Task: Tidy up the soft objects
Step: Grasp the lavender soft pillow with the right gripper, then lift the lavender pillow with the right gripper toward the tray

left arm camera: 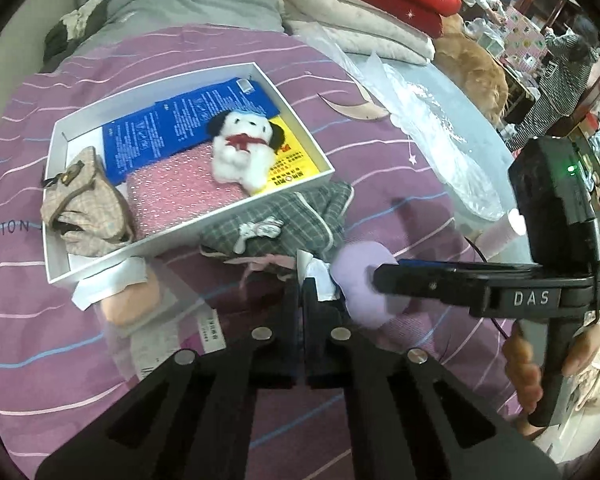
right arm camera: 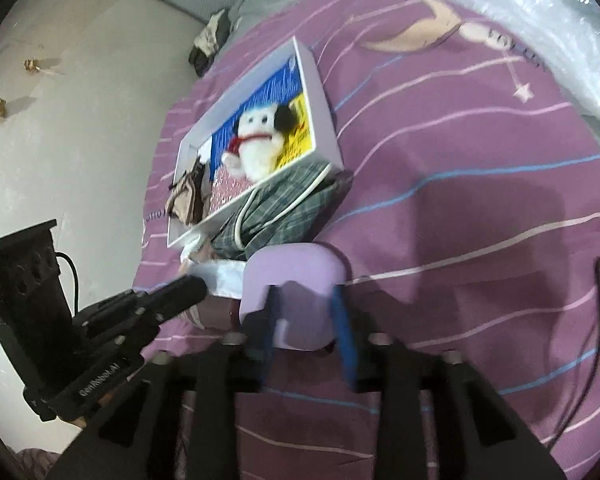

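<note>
Lavender cushion (right arm camera: 296, 280), light and squashy, is sitting at 12 o'clock between my right claw (right arm camera: 306, 320) fingers, which are pinching its near edge, while my left claw (left arm camera: 302, 292) is nipping shut on its white tag (left arm camera: 318, 276).

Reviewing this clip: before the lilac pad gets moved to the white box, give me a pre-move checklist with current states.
1. Right gripper around the lilac pad: ok, fingers flank it; firmness cannot tell.
2. Left gripper shut on the white cloth: ok.
3. White box has room: not ok, plush dog, tan bag and pink pouch cover most of it.
4. Plaid garment clear of the path: not ok, it lies against the box's near wall.
5. Pad free of the cloth: cannot tell.
</note>
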A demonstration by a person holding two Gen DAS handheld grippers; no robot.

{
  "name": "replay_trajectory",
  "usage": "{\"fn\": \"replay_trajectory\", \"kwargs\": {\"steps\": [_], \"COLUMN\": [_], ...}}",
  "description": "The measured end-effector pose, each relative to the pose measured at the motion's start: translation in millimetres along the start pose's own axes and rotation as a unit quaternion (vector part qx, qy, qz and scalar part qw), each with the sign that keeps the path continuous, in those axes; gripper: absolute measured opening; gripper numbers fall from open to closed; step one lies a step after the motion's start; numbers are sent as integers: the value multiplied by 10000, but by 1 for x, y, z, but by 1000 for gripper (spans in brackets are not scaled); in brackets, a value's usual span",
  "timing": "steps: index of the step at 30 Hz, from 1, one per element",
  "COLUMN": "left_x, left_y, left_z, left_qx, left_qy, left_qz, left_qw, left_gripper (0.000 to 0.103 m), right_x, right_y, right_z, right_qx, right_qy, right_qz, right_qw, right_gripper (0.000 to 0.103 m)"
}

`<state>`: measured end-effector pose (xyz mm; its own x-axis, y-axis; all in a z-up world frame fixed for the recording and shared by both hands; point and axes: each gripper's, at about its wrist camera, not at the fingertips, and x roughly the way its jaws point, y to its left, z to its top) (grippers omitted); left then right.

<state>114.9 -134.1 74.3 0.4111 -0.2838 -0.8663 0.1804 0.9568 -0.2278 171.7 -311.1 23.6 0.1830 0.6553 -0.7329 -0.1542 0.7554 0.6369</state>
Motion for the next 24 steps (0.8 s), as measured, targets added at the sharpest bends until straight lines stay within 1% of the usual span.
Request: {"fn": "replay_trajectory", "kwargs": {"steps": [3, 5, 9, 10, 12, 14, 18, 21, 24], "left_x": [-1, -2, -6, -8, -12, -16, -20, -22, -28], "left_y": [4, 7, 15, 16, 20, 23, 28, 30, 35], "left_z": [0, 0, -1, -1, -2, -2, -2, -2, -2], "left_qx": [-53, -98, -184, -197, -251, -300, -345, -390, -442], "left_qy": [15, 12, -40, -58, -119, -179, -262, -290, -421], "left_qz": [49, 114, 146, 144, 109, 28, -199, -269, -356], "left_qw": [10000, 9999, 9997, 9997, 9996, 9994, 9989, 9985, 9975], "left_gripper": [3, 3, 3, 3, 3, 3, 3, 3, 3], "right_x": [9, 16, 31, 32, 28, 20, 5, -1, -2], "right_y": [7, 14, 20, 21, 25, 28, 32, 36, 42], "right_z": [2, 1, 0, 0, 1, 1, 2, 2, 5], "right_qx": [-57, -205, -301, -307, -328, -364, -371, -355, -333], "right_qy": [104, 205, 423, 447, 312, 112, -126, -232, -324], "right_qz": [-19, -192, -605, -637, -710, -759, -768, -794, -823], "right_qw": [9999, 9994, 9968, 9965, 9964, 9964, 9963, 9959, 9955], "right_gripper": [63, 67, 67, 67, 63, 63, 62, 62, 62]}}
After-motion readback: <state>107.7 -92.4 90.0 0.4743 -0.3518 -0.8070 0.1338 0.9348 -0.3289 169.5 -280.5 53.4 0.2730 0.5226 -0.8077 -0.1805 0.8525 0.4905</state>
